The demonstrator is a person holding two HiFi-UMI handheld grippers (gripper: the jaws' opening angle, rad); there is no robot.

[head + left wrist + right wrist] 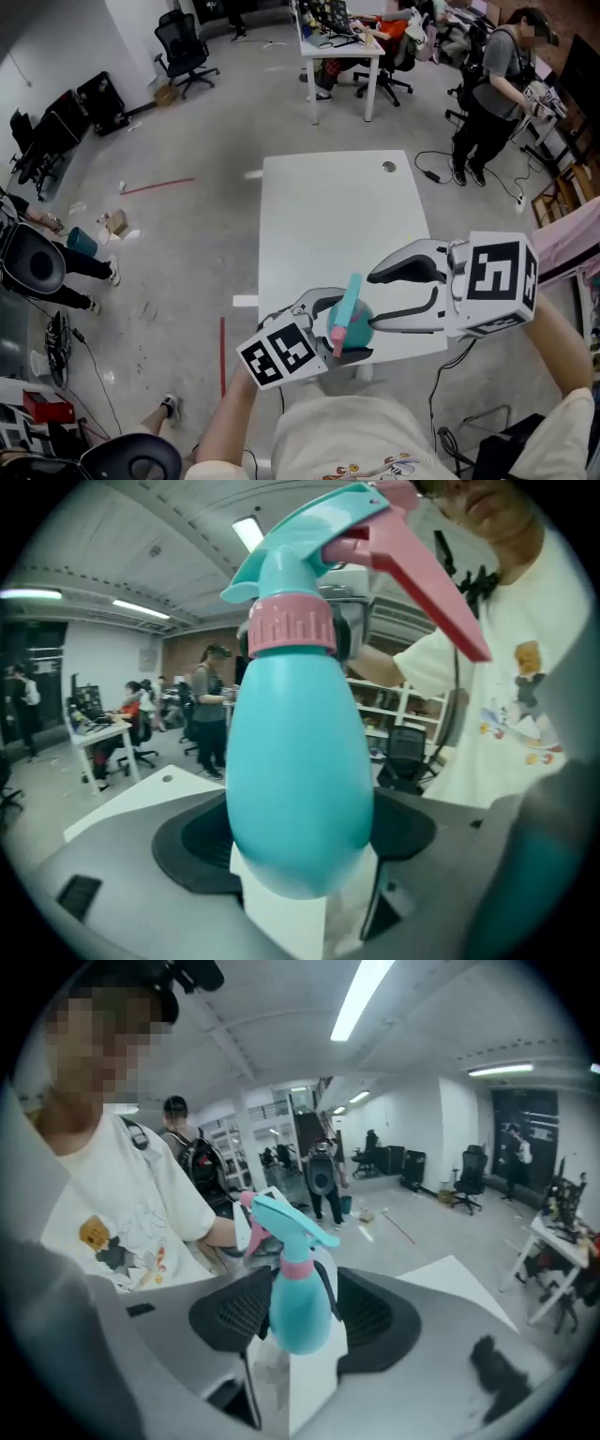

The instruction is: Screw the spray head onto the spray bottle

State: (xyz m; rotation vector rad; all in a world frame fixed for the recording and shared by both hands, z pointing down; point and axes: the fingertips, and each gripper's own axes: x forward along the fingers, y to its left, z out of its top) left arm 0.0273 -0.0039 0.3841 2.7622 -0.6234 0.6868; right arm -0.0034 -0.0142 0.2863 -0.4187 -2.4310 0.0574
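left gripper (295, 841) is clamping the bottle (298, 780) upright by its body, probably to steady the neck, spray head (309, 536) is sitting on top, right gripper (302, 1314) is flanking it with jaws apart.

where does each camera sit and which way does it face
head view: on the person's head, facing steeply down at the white table; shows shirt, left gripper, right gripper
left gripper view: on that gripper, along its jaws at the spray bottle they clamp; shirt at right
right gripper view: on that gripper, along its open jaws at the same bottle; shirt at left
shared: all show the bottle
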